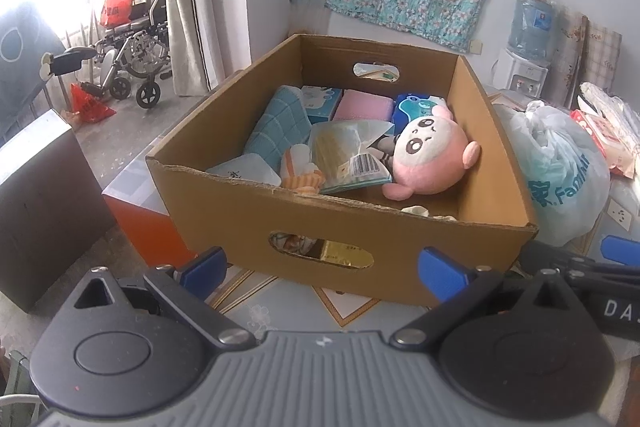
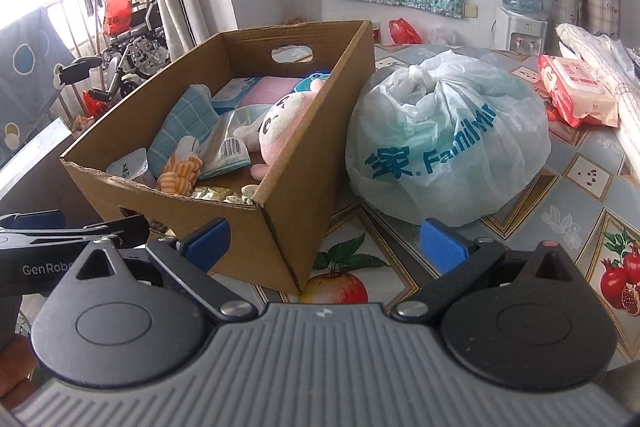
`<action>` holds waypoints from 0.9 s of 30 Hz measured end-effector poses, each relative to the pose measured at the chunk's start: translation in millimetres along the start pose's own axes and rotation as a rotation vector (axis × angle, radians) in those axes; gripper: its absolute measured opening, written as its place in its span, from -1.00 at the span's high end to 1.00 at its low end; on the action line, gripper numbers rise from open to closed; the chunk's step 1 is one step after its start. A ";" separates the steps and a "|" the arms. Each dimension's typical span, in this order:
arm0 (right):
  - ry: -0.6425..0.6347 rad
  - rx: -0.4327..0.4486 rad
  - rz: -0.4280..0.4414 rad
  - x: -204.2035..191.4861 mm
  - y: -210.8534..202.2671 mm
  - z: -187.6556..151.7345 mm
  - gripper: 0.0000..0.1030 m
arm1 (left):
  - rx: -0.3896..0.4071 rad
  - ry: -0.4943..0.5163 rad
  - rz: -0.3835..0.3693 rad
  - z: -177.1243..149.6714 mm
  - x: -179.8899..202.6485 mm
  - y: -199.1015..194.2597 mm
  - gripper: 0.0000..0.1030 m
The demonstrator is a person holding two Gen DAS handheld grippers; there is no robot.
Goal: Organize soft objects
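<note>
Left wrist view first: left gripper (image 1: 322, 269) spread wide, nothing between the blue pads, hovering just in front of the cardboard box (image 1: 344, 235), level with the near handle slot. Inside the box, plenty already settled: pink plush toy (image 1: 430, 157) against the right wall, teal checked cloth (image 1: 278, 125) toward the left, pink folded cloth (image 1: 363, 107) at the back, tissue packs (image 1: 322, 101) beside it, clear packet with a barcode (image 1: 348, 155) in the middle, orange striped soft piece (image 1: 302, 173) near the front wall. Right of the box, touching its side, a knotted plastic bag (image 1: 560, 171). Edge of the right gripper (image 1: 622, 249) peeking in at far right, past the box's front corner.

Over to the right wrist view: right gripper (image 2: 324, 245) also released, fingers parted and empty, pointed at the near right corner of the cardboard box (image 2: 288, 227). Plush toy (image 2: 282, 123) visible inside, leaning on the right wall. Plastic bag (image 2: 448, 143) sitting on the fruit-print tablecloth (image 2: 580, 195) just right of the box. Further right of the box, well apart, a pack of wipes (image 2: 576, 91) and a white quilted bundle (image 2: 600, 47).

Judgement on progress: looks far along, most soft things boxed; possibly left outside the box, the bag, wipes and white bundle
</note>
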State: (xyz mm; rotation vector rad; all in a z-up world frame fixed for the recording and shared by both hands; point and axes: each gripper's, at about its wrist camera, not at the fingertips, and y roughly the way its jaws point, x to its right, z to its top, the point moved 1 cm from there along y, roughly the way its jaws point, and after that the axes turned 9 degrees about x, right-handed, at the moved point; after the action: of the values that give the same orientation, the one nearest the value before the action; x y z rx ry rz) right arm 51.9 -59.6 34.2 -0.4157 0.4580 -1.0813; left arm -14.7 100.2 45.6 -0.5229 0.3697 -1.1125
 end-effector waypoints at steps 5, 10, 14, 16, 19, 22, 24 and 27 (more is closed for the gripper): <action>-0.006 -0.005 0.002 -1.6 0.5 -0.1 -0.97 | -0.003 -0.004 0.003 -0.1 -1.0 1.1 -0.99; -0.008 -0.007 0.002 -1.9 1.8 0.1 -0.97 | -0.003 -0.004 0.003 -0.5 -1.3 1.0 -0.99; -0.007 -0.007 0.002 -1.9 1.8 -0.2 -0.97 | -0.003 -0.003 0.003 -0.7 -1.5 1.2 -0.99; -0.008 -0.009 0.001 -1.6 2.7 -1.0 -0.97 | -0.004 -0.004 0.003 -0.8 -1.4 1.1 -0.99; -0.007 -0.013 0.001 -1.2 2.9 -1.7 -0.97 | -0.007 -0.005 0.003 -2.6 -2.0 1.6 -0.99; -0.009 -0.015 0.001 -1.1 3.2 -1.7 -0.97 | -0.008 -0.005 0.004 -3.6 -1.9 1.6 -0.99; -0.010 -0.016 0.002 -1.1 3.8 -1.8 -0.97 | -0.009 -0.006 0.005 -5.1 -2.6 1.5 -0.99; -0.010 -0.018 0.002 -1.1 4.5 -2.0 -0.97 | -0.010 -0.007 0.005 -5.6 -2.5 2.0 -0.99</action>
State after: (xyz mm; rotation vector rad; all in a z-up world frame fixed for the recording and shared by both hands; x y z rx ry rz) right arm 53.7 -57.0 30.3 -0.4361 0.4590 -1.0730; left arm -17.2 102.0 40.0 -0.5347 0.3705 -1.1040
